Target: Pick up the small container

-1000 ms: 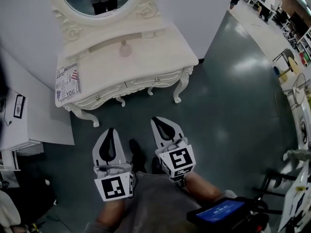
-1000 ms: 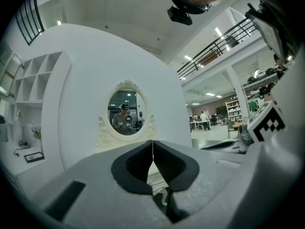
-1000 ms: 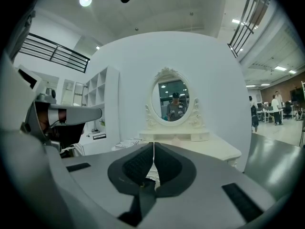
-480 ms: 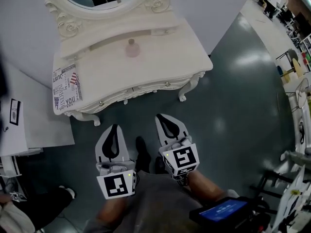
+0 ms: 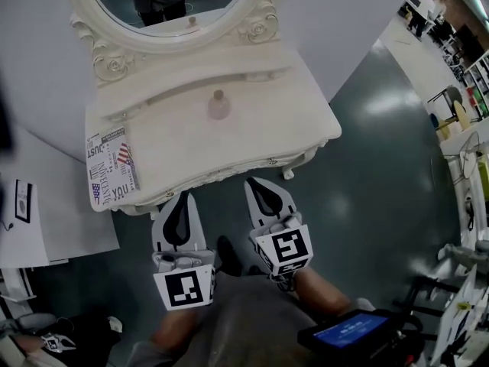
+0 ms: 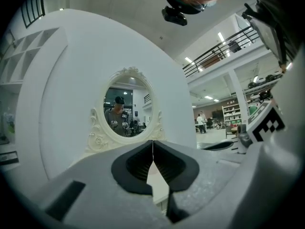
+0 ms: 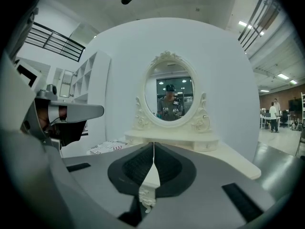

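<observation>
The small container (image 5: 218,105), a pale pink bottle with a round stopper, stands mid-table on the white dressing table (image 5: 290,128), below the oval mirror (image 5: 172,2). My left gripper (image 5: 181,199) hovers at the table's front edge, shut and empty. My right gripper (image 5: 255,184) sits beside it, also shut and empty, roughly a hand's length short of the bottle. The left gripper view shows the jaws (image 6: 153,142) meeting in front of the mirror (image 6: 125,109). In the right gripper view the closed jaws (image 7: 153,145) hide the bottle.
A printed magazine (image 5: 112,167) lies on the table's left end. A white board (image 5: 53,212) leans at the left. A device with a blue screen (image 5: 350,332) sits at the bottom right. Carved table legs and dark floor lie below.
The table has come closer: both grippers now reach its front edge, where earlier they hung over open floor. Both stay shut.
</observation>
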Available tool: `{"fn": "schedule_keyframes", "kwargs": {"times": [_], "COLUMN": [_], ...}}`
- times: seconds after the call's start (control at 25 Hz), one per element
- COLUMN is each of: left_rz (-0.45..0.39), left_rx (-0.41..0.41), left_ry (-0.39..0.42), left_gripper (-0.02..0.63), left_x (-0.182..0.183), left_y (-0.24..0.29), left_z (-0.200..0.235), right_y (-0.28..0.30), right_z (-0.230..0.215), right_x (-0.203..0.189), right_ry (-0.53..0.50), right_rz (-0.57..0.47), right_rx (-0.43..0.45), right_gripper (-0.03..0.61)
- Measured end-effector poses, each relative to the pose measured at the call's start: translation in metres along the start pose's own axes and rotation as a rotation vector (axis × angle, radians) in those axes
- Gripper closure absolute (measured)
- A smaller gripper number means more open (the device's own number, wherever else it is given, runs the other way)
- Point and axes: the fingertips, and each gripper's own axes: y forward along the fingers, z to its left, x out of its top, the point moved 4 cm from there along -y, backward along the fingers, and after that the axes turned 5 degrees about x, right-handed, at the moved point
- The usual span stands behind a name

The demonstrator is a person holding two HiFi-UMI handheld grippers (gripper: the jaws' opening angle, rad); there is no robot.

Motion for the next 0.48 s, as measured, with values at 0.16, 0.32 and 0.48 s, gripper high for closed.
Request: {"fn": "schedule_keyframes", "kwargs": {"times": [0.16,0.32,0.48], "left_rz": [-0.033,-0.057,-0.065], "left_rx": [-0.018,-0.032,-0.042], "left_ry": [0.001,-0.002,-0.005], "left_gripper": [0.597,0.597,0.597], "left_x": [0.01,0.015,0.016], "left_y": [0.017,0.027,0.031], "left_z": [0.013,0.022,0.025], "right_y": [0.019,0.031,0.036], "right_z": [-0.003,-0.001,-0.001], "right_x": [0.019,0.028,0.034], "right_ry": [-0.023,-0.033,-0.041], "right_rz": [-0.034,-0.046,-0.055], "right_rx": [-0.021,-0.031,-0.037], "right_gripper": [0.565,0.565,0.565]}}
